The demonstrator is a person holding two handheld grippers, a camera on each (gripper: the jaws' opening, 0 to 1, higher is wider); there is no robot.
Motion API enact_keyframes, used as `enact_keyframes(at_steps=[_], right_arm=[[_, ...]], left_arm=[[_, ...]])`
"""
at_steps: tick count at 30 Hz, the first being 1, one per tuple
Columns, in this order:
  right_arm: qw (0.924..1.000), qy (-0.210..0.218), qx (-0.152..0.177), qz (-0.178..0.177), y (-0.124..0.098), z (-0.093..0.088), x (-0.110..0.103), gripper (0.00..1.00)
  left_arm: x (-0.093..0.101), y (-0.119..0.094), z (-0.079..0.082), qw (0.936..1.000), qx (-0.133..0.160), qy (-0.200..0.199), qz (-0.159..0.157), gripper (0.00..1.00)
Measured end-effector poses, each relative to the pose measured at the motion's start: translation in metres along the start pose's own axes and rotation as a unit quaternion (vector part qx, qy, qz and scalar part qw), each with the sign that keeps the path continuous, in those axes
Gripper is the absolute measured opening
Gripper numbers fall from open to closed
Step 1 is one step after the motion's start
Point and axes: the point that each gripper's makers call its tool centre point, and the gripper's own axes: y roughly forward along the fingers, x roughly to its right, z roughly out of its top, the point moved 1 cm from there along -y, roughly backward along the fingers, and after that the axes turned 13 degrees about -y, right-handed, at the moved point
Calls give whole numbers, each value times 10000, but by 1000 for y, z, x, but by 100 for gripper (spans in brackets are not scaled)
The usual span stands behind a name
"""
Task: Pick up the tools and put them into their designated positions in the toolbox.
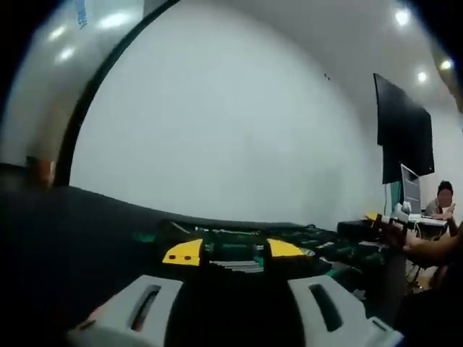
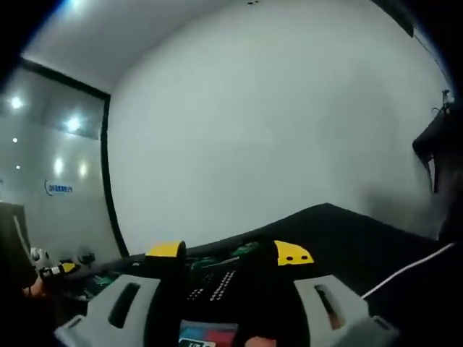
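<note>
Left gripper view showed the left claw point(image 1: 235, 307) agape, empty, toolbox point(image 1: 239, 254) at twelve o'clock; right claw point(image 2: 230, 307) likewise, so picking a tool seemed next.

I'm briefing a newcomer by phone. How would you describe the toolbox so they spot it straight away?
Start at the big white wall and drop to the black table below it. The toolbox lies there, ahead of the left gripper: black, open, holding green-handled tools. Its two yellow latches set it apart from everything dark around it.
</note>
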Motion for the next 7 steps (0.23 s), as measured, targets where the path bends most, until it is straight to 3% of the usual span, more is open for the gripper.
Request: enact_keyframes(at_steps=[7], right_arm=[[9997,-238,-44,29,-2,-1,-7,44]], left_arm=[[4,2,-7,9998,-136,109,94,30]])
